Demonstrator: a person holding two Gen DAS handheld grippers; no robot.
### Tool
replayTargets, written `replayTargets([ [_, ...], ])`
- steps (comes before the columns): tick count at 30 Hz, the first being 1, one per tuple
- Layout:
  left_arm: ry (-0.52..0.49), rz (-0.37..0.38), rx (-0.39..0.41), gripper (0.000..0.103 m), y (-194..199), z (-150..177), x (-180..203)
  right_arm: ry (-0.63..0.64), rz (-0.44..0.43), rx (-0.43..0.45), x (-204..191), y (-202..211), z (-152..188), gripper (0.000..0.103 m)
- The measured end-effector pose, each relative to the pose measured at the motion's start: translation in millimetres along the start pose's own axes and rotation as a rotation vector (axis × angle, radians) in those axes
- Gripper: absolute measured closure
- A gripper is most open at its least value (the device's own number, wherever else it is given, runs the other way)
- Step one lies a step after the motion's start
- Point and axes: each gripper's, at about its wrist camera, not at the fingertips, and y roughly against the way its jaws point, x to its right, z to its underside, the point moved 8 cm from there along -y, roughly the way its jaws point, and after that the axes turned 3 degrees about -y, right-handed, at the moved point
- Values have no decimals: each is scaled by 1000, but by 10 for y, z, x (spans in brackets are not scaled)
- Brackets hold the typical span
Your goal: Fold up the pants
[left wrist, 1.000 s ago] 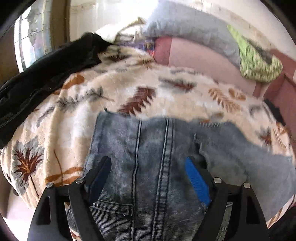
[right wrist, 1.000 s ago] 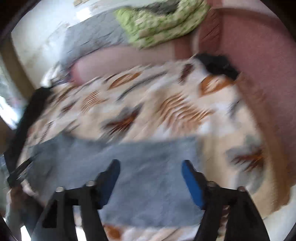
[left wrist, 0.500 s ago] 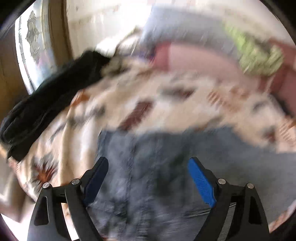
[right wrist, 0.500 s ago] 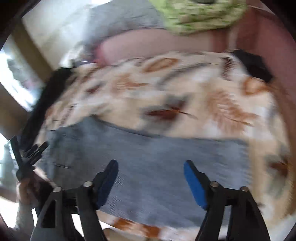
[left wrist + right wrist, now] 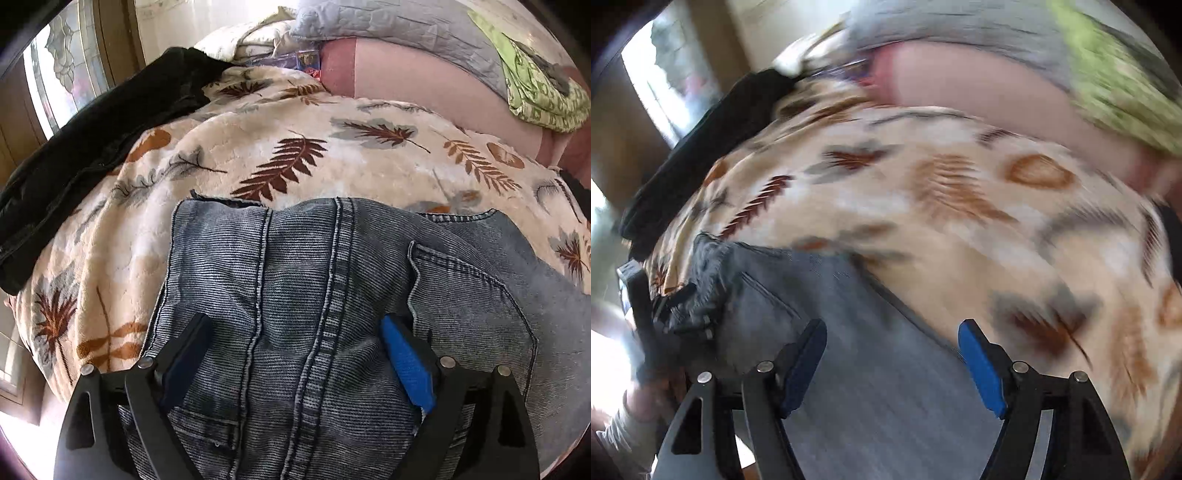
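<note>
Since the earlier frame the right gripper (image 5: 890, 354) has swept toward the waist of the jeans (image 5: 314, 295) lying on the leaf blanket (image 5: 258, 147), jaws closing on nothing, while the left gripper (image 5: 295, 354), jaws opening, hovers empty, so a hasty pinch may catch only one denim layer and spoil the fold.

Faded grey-blue denim pants (image 5: 295, 295), ribbed and rough in weave with raised double-stitched seams, lie on a plush, fleecy cream blanket (image 5: 351, 158) printed with brown and grey leaves. A matt black cloth garment (image 5: 92, 147) lies at the blanket's edge. Behind are a quilted grey pillow (image 5: 388, 26) and a green patterned cloth (image 5: 535, 92). The left gripper (image 5: 295, 354) has matt black plastic arms, small shiny metal rivets and textured blue pads (image 5: 406, 362).
</note>
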Motion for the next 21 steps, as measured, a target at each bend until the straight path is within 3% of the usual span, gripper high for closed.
replayTargets([
  [2, 4, 4, 4, 11, -8, -12, -3, 41, -15, -73, -220, -470, -147, 30],
  [4, -1, 5, 8, 10, -28, -15, 4, 68, -3, -142, -290, -810, -173, 52],
  [6, -5, 9, 11, 10, -19, -5, 35, 91, 25, -223, -302, -1151, -130, 93],
  [8, -7, 17, 11, 10, 4, 1, 2, 176, 73, -178, -434, -1158, -178, 100],
  [10, -3, 24, 14, 10, 1, -5, -16, 236, 123, -103, -516, -1033, -252, 100],
  [12, 1, 16, 11, 9, 3, -15, -11, 273, 168, -112, -495, -1138, -263, 100],
  [13, 5, 12, 8, 9, -6, -25, -5, 258, 176, -139, -429, -1293, -232, 100],
  [16, 9, 10, 3, 8, -18, -32, -3, 171, 138, -62, -340, -1332, -282, 94],
  [17, 9, 13, 7, 8, -13, -28, -6, 134, 134, -53, -282, -1263, -265, 80],
  [18, 5, 13, 10, 8, -12, -21, -6, 90, 143, -42, -200, -1167, -238, 59],
  [20, 1, 13, 13, 8, -6, -14, -7, 11, 149, 24, -42, -874, -168, 45],
  [21, 1, 13, 14, 8, -6, -13, -9, -38, 122, 64, 36, -672, -93, 45],
])
